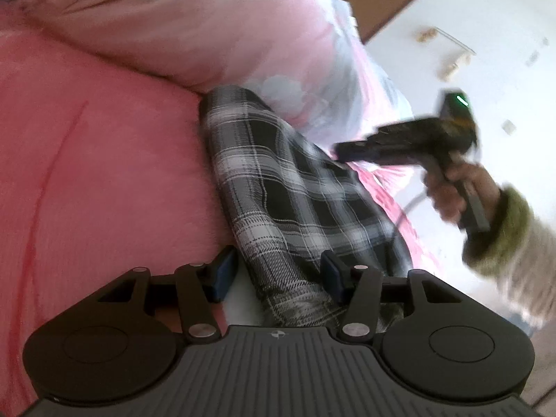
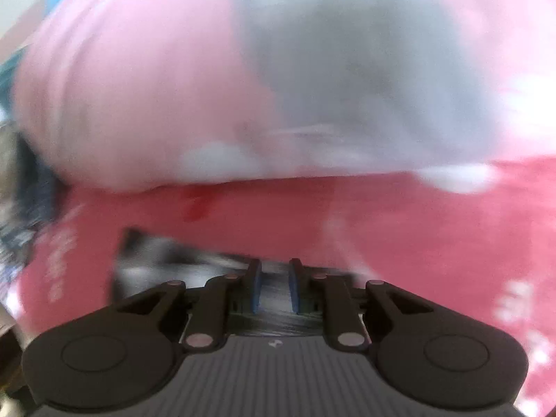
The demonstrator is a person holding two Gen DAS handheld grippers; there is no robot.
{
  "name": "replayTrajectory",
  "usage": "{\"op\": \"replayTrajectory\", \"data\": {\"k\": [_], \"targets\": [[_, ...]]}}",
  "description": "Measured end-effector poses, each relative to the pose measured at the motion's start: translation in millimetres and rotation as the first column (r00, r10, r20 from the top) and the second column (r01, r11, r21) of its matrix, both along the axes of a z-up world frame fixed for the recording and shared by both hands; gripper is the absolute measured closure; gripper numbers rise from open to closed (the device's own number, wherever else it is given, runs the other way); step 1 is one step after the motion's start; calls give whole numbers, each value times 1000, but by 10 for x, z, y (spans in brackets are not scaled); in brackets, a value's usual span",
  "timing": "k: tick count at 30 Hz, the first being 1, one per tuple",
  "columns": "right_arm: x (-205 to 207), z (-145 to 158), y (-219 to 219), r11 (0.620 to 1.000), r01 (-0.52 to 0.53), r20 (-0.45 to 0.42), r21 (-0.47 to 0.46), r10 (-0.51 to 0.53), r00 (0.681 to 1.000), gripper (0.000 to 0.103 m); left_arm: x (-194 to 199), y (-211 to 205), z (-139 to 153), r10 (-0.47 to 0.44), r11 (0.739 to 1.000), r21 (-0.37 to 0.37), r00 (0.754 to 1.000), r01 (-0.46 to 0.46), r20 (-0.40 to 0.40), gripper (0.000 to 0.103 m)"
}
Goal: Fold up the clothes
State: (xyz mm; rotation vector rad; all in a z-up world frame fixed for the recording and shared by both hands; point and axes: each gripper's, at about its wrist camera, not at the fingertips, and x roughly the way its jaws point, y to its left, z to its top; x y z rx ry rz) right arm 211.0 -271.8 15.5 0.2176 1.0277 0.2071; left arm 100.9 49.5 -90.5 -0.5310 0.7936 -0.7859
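A black-and-white plaid garment (image 1: 278, 180) lies in a long strip on the pink bedspread (image 1: 104, 173). My left gripper (image 1: 278, 272) stands over its near end, jaws half apart; the cloth runs between the fingers and lies against the right pad only. A hand in a green fuzzy cuff holds my right gripper (image 1: 342, 149) at the strip's far right edge. The right wrist view is blurred by motion: the right gripper (image 2: 275, 285) shows a narrow gap between its blue pads, with the plaid garment (image 2: 166, 267) lying under and behind them.
A bulky pink and grey-blue quilt (image 1: 215, 27) is heaped behind the garment and fills the upper right wrist view (image 2: 243, 87). Beyond the bed are a white floor and a brown panel (image 1: 378, 3). A dark cable (image 1: 410, 205) trails from the right gripper.
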Motion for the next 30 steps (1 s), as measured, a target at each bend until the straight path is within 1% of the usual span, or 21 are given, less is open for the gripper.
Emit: {"op": "replayTrajectory", "data": {"k": [2, 3, 5, 6, 7, 8, 9, 11, 13, 16, 18, 20, 21, 23, 25, 26, 29, 30], "targets": [[-225, 113, -83, 999, 10, 60, 53, -13, 998, 84, 9, 48, 26, 18, 1000, -10, 999, -19, -34, 49], [-394, 196, -76, 998, -17, 99, 60, 11, 995, 84, 3, 87, 39, 29, 999, -17, 998, -30, -50, 49], [-755, 372, -8, 995, -97, 184, 25, 90, 979, 84, 14, 158, 63, 47, 998, -36, 995, -50, -84, 47], [-935, 446, 55, 989, -147, 224, -13, 146, 964, 83, 22, 193, 74, 55, 997, -46, 993, -60, -101, 47], [-1116, 506, 146, 976, -205, 261, -68, 216, 941, 82, 40, 220, 86, 61, 997, -48, 991, -67, -116, 47], [-1315, 549, 263, 954, -270, 294, -126, 296, 909, 80, 61, 242, 98, 66, 996, -46, 989, -72, -129, 47], [-1490, 586, 364, 925, -338, 317, -175, 378, 870, 79, 86, 251, 119, 73, 996, -32, 988, -78, -134, 47], [-1770, 572, 612, 856, -452, 328, -252, 515, 792, 78, 126, 250, 174, 93, 996, 7, 987, -92, -131, 47], [-1947, 437, 925, 793, -524, 323, -310, 607, 727, 78, 130, 242, 234, 110, 994, 35, 987, -107, -116, 47], [-2112, 174, 1400, 695, -608, 297, -384, 717, 631, 78, 85, 273, 277, 113, 993, 28, 987, -111, -110, 47], [-2223, 1, 1689, 613, -642, 263, -460, 785, 560, 80, 84, 275, 258, 118, 993, 44, 986, -113, -119, 47], [-2334, -174, 1938, 517, -660, 222, -545, 848, 481, 80, 95, 250, 229, 120, 991, 75, 987, -112, -108, 47], [-2376, -257, 2042, 473, -666, 198, -577, 872, 448, 80, 101, 237, 214, 120, 990, 91, 988, -111, -101, 47], [-2415, -383, 2203, 398, -654, 153, -643, 904, 400, 80, 101, 209, 197, 114, 989, 100, 990, -106, -83, 47], [-2428, -472, 2312, 343, -623, 117, -703, 920, 375, 81, 101, 184, 183, 107, 989, 106, 992, -99, -65, 47], [-2414, -494, 2348, 330, -612, 104, -719, 921, 375, 83, 95, 199, 175, 103, 990, 106, 993, -96, -59, 47], [-2369, -485, 2415, 338, -608, 95, -718, 913, 396, 84, 77, 264, 155, 89, 991, 103, 995, -84, -45, 47], [-2352, -505, 2449, 333, -604, 88, -724, 913, 397, 84, 88, 262, 151, 86, 992, 100, 995, -81, -43, 47]]}}
